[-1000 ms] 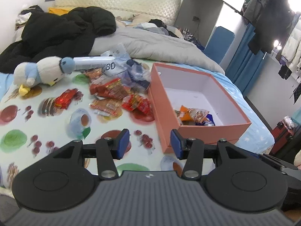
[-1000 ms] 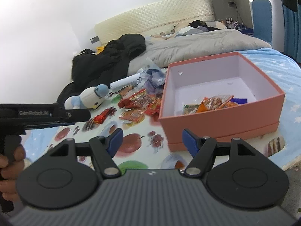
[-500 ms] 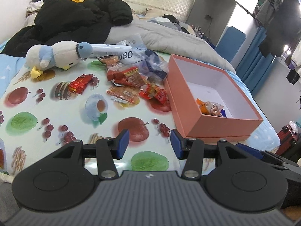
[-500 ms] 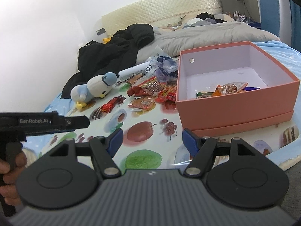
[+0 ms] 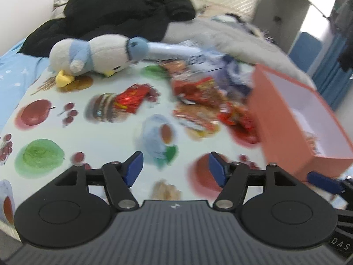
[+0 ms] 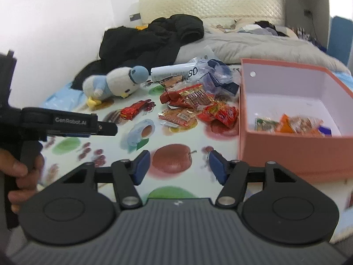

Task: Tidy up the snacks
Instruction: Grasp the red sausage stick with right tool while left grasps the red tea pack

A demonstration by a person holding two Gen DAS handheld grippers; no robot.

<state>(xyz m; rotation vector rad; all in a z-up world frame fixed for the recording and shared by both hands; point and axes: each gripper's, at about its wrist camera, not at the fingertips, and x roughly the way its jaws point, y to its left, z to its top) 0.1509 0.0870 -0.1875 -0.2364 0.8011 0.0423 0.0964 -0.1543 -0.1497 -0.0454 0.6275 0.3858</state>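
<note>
Right wrist view: pink box already holds a few snack packets, but the main pile of snacks sits loose on the fruit-print cloth just left of the box, one red packet apart near the plush bird. Early stage, most sorting left. Right gripper fingers apart, just been closing a bit, nothing between. Left gripper fingers apart, just been opening, empty. Left wrist view is motion-blurred, box contents barely visible; only the right view shows the hand on the left tool.

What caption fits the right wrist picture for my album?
Open right gripper above the fruit-print cloth, red snack packets beside a pink box.
</note>
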